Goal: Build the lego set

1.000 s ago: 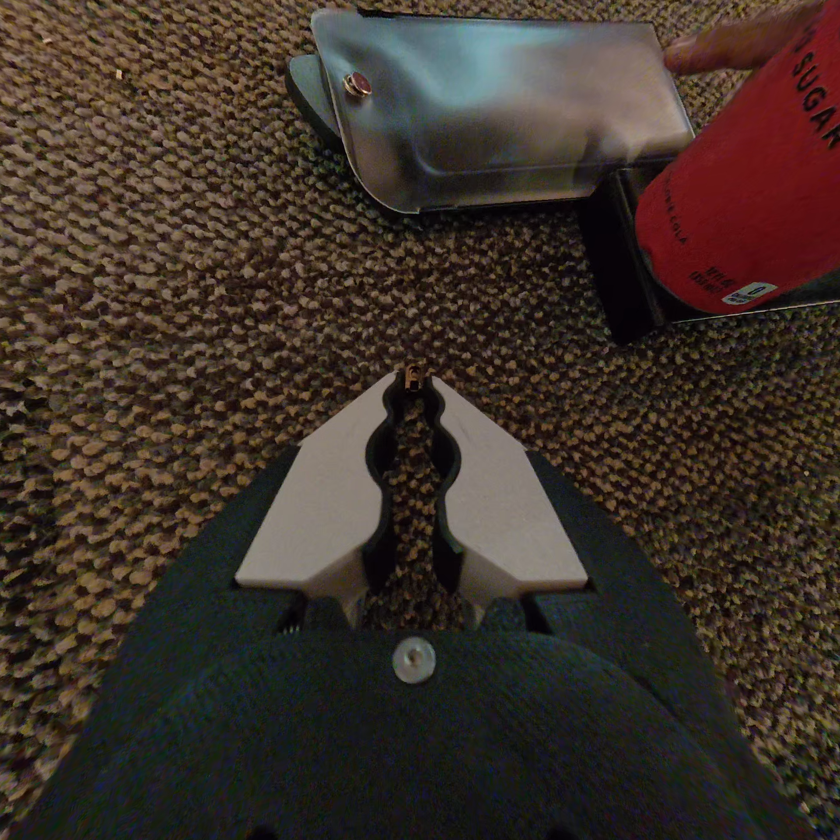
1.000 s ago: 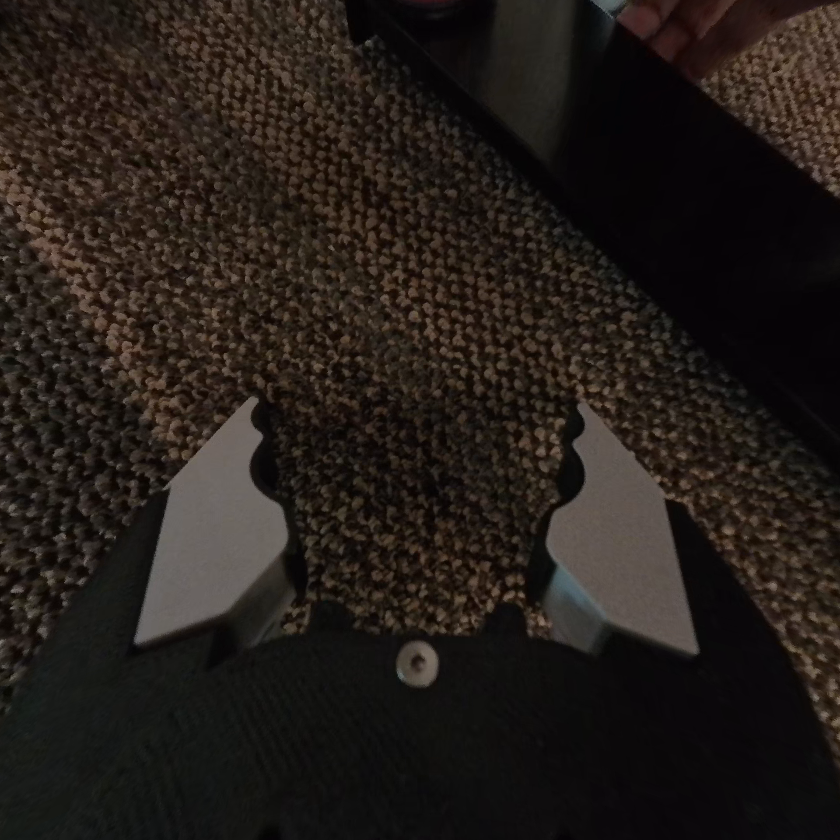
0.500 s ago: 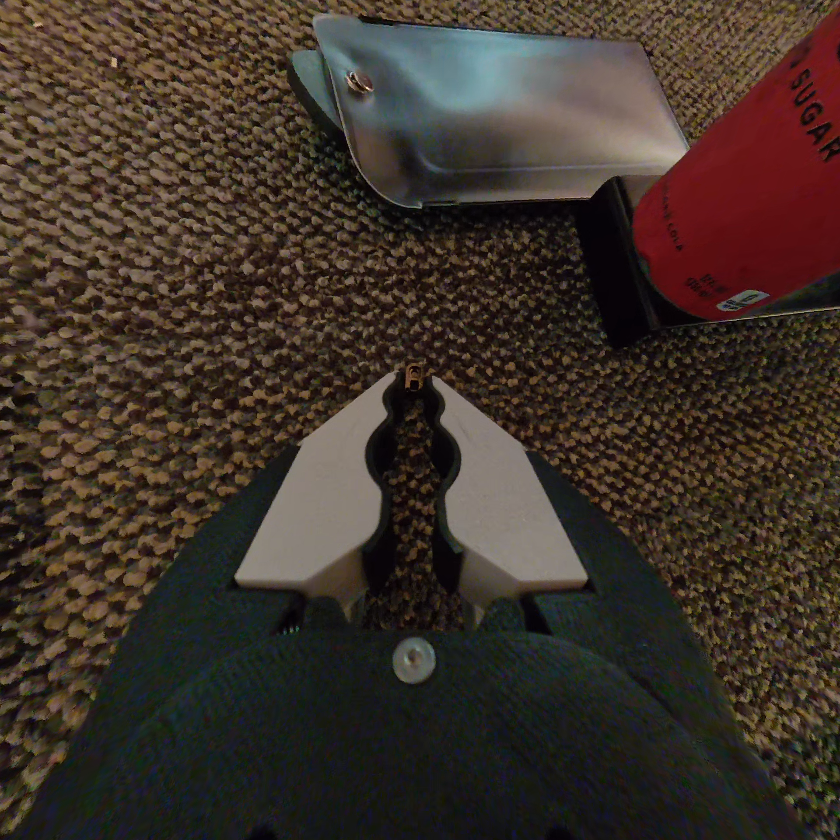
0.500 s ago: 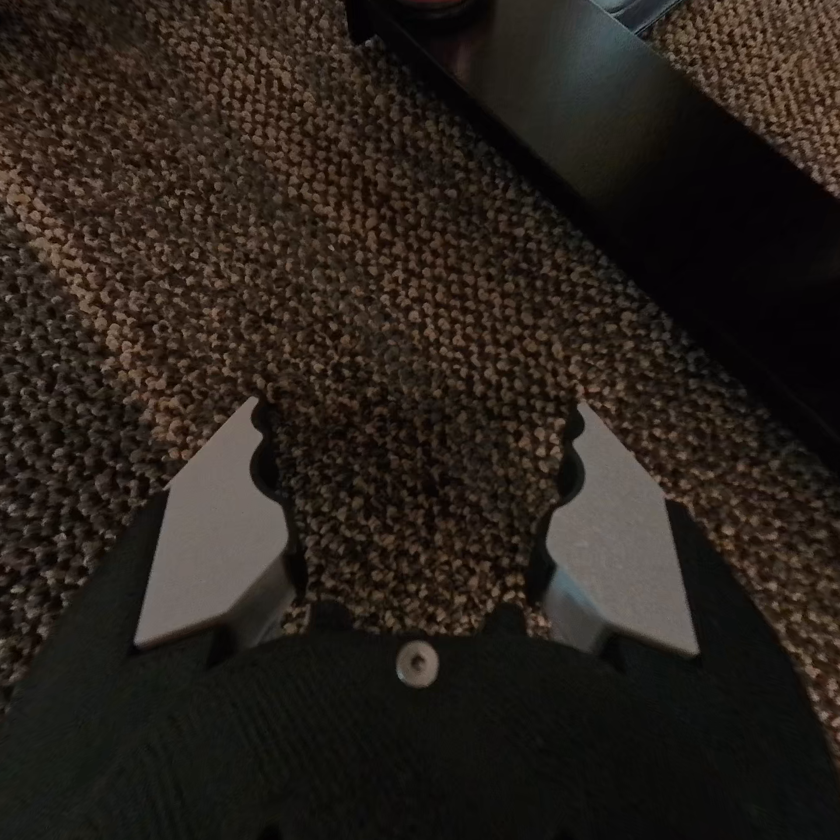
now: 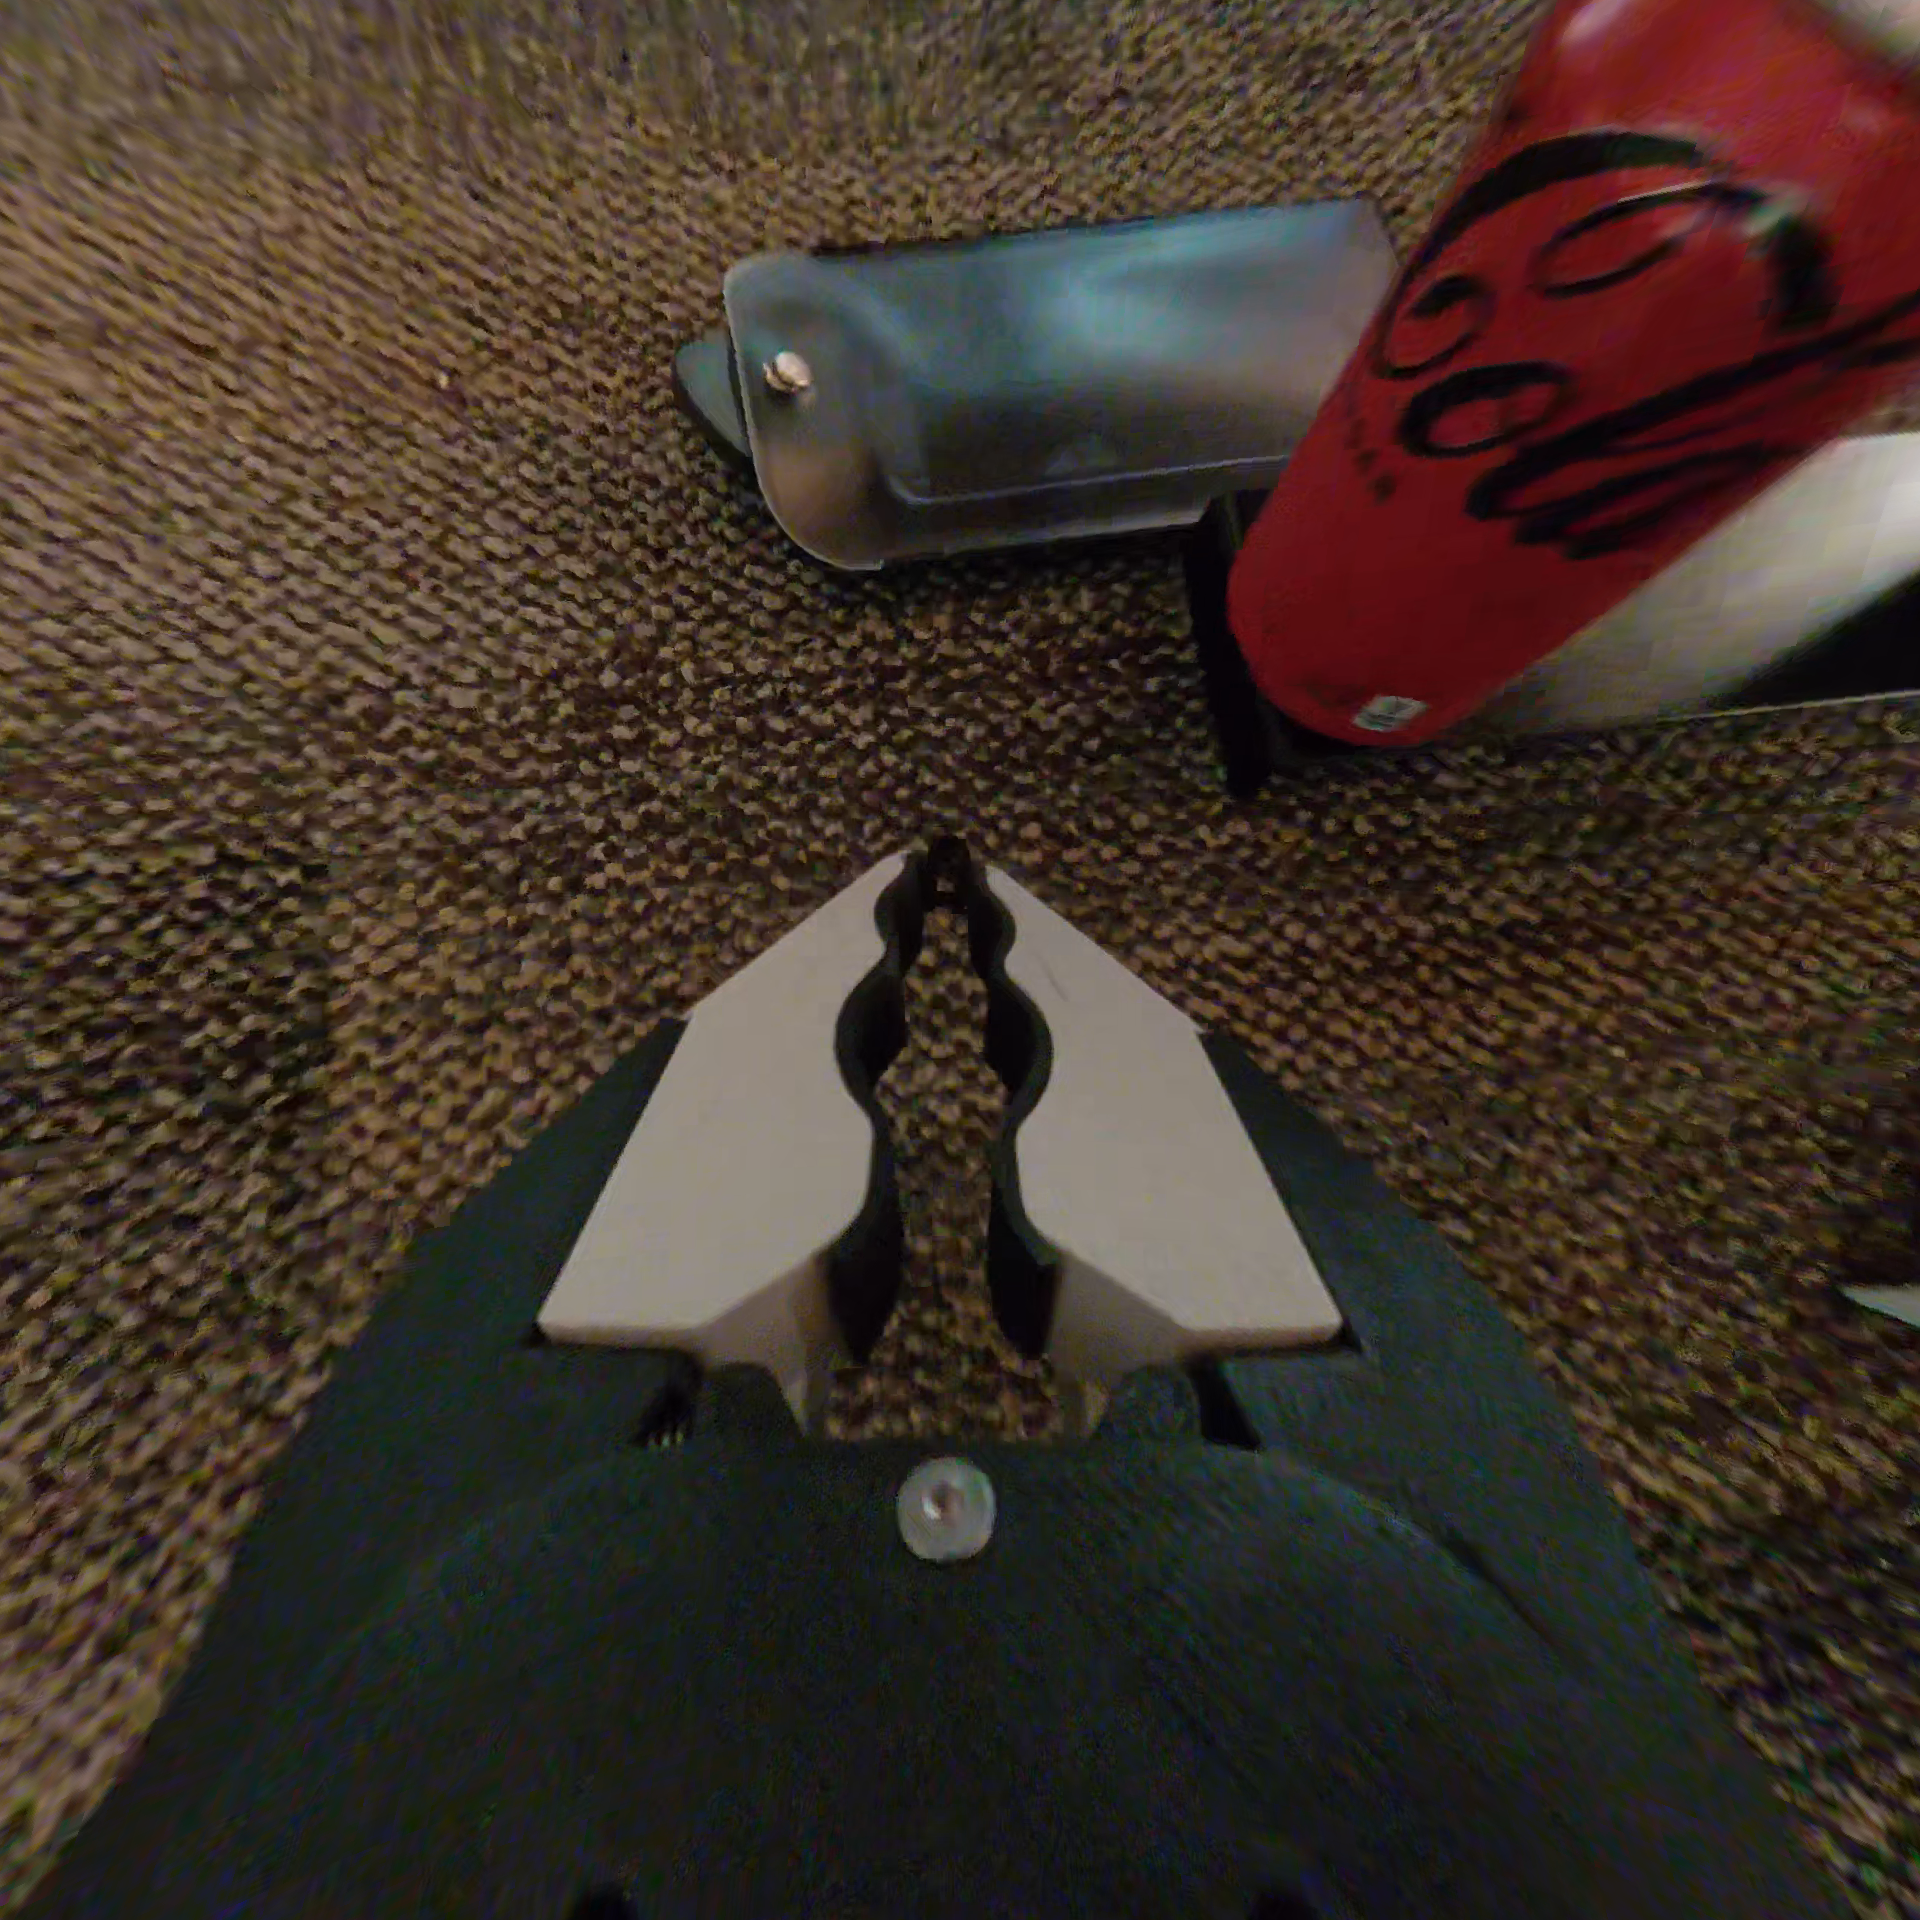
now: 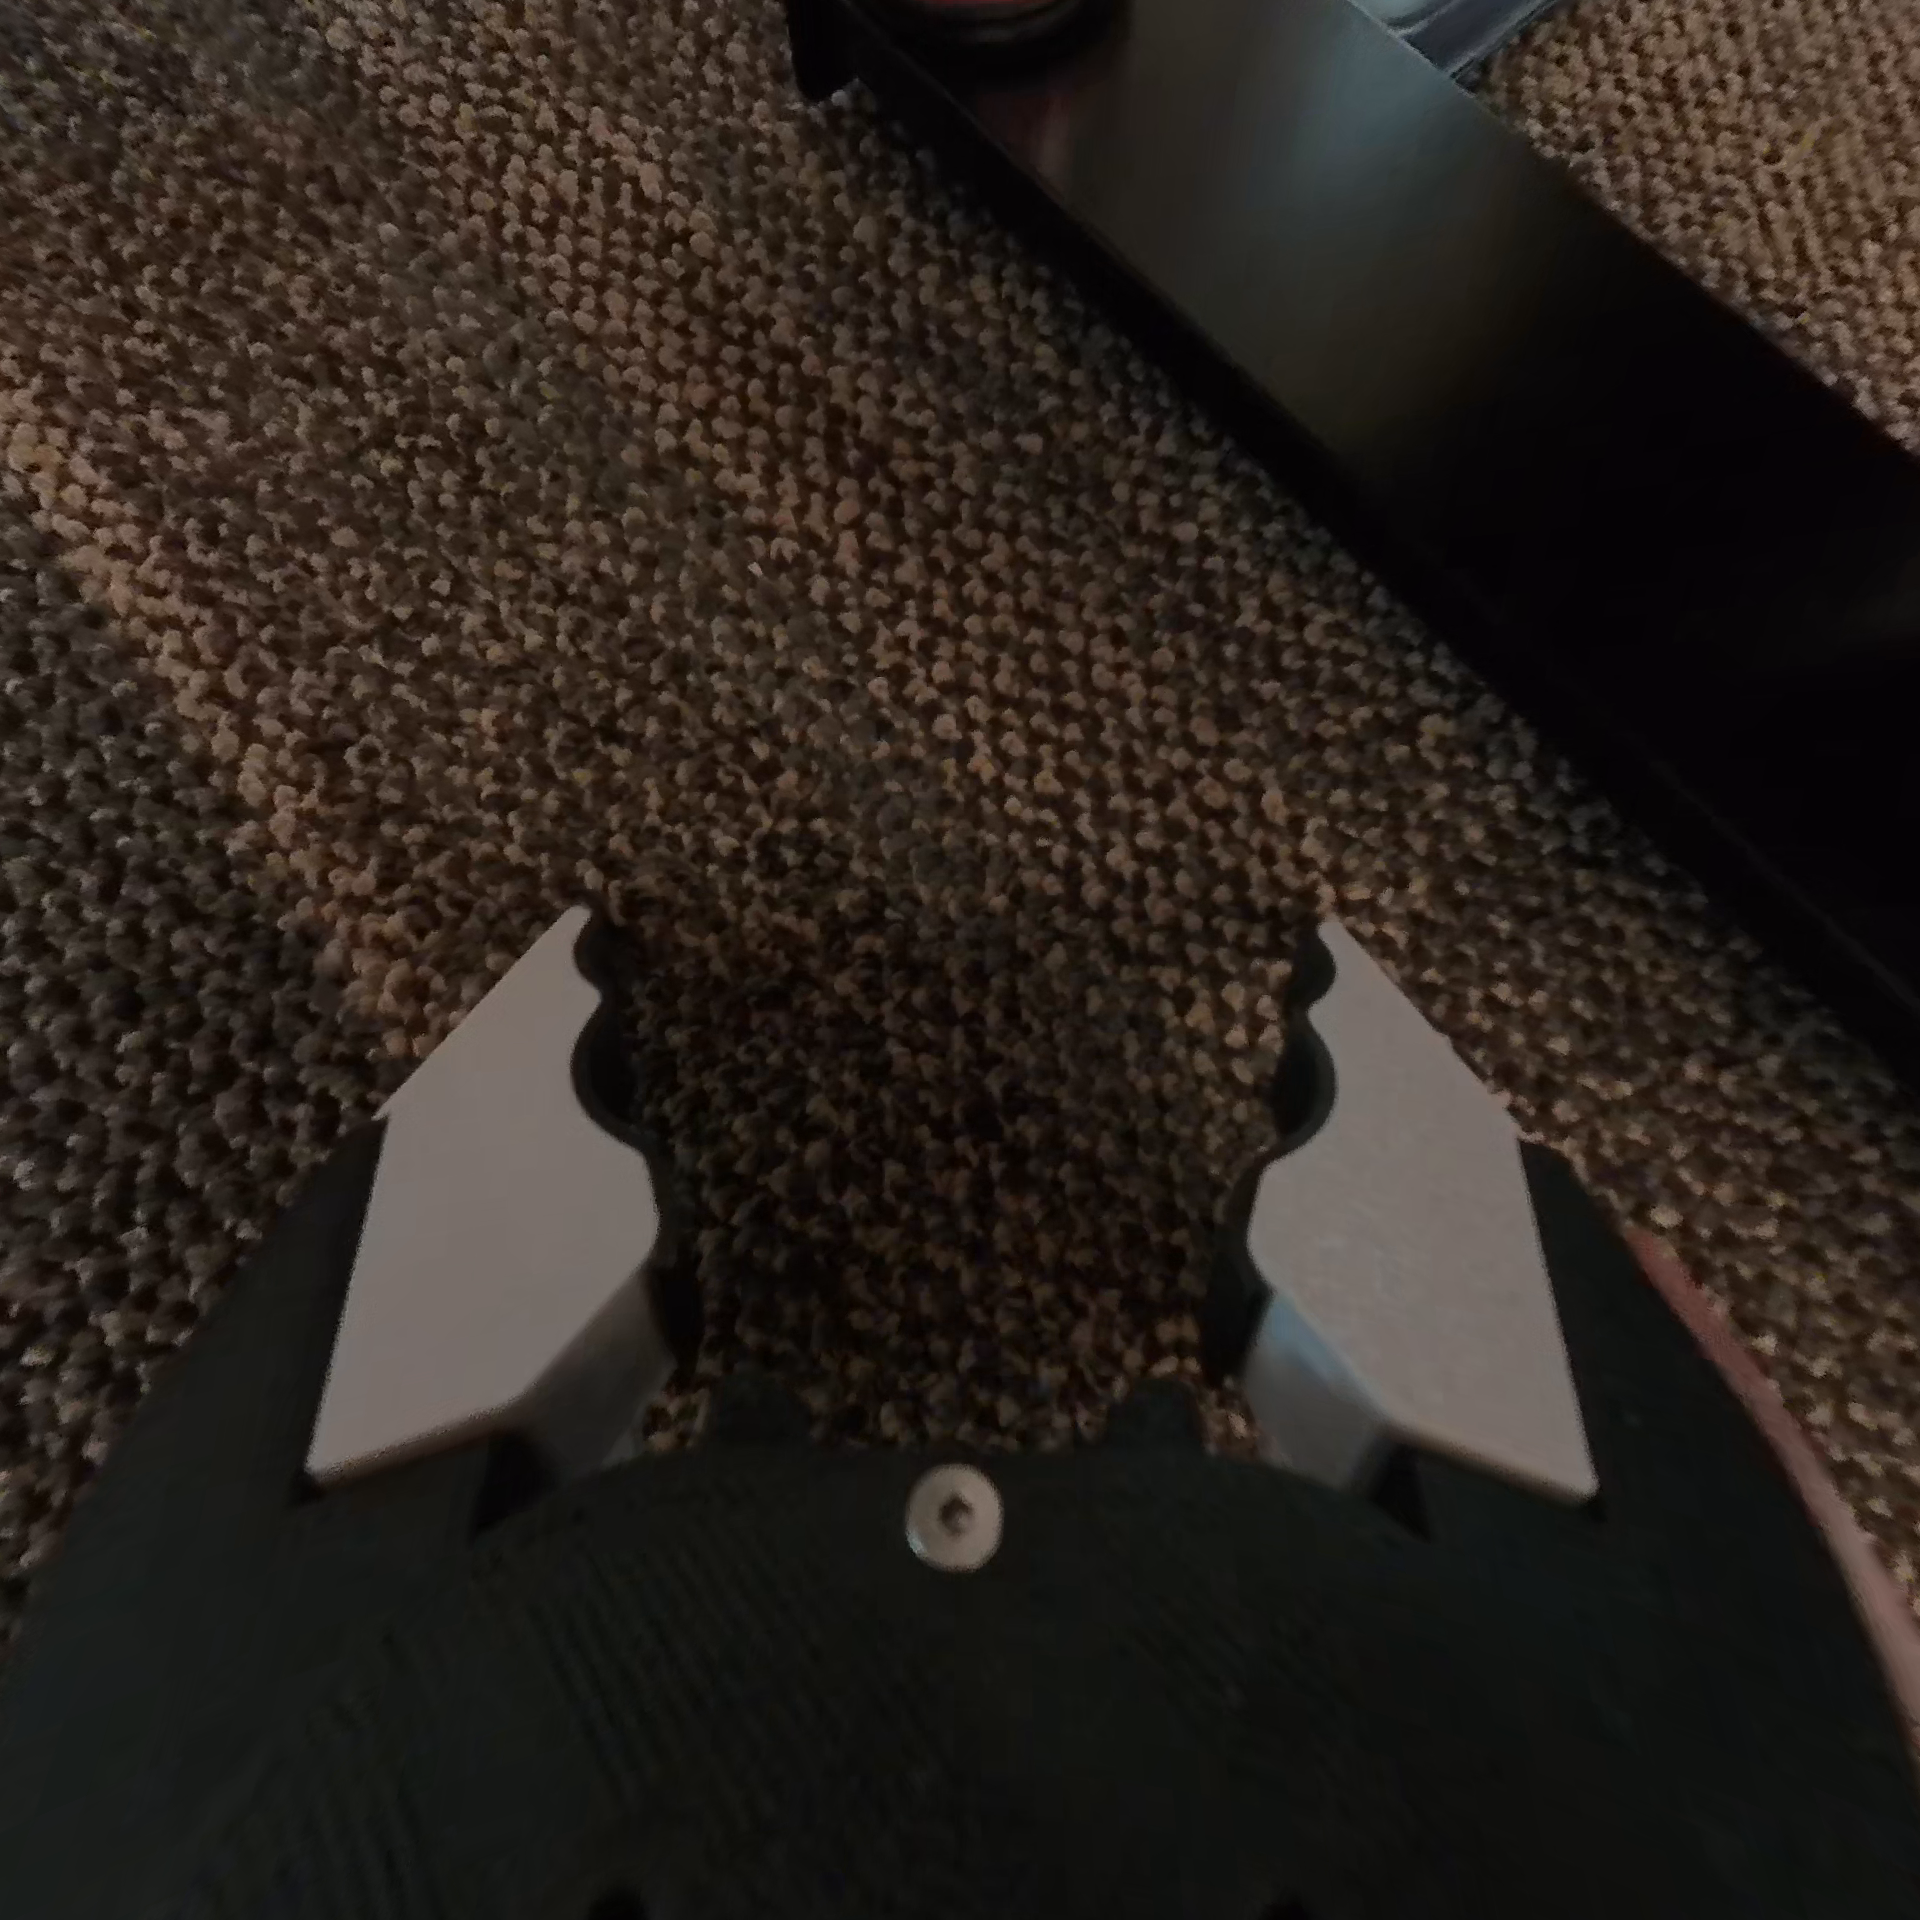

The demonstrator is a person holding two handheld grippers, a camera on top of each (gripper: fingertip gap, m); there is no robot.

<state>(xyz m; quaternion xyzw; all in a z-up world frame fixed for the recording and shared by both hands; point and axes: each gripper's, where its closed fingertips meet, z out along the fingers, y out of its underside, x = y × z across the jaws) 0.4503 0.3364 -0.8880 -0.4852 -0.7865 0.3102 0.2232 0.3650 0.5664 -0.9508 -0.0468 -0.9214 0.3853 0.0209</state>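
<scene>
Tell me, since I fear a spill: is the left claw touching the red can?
Apart. The left wrist view shows the left claw closed on a tiny dark piece, with bare carpet between its tips and the red can.

Floor is brown-tan loop-pile carpet (image 5: 436, 727), filling both views. In the left wrist view a translucent grey pouch (image 5: 1049, 384) with a metal snap near its left end lies flat on it, resting partly on something dark that pokes out at its left end. Just right of the pouch, a flat black slab (image 5: 1231, 675) with a glossy top sits on the carpet, a red can (image 5: 1538, 416) standing on it. In the right wrist view the same kind of black slab (image 6: 1455, 343) runs diagonally across the upper right, with carpet on both sides of it. Lighting is dim and the far edges are blurred.
</scene>
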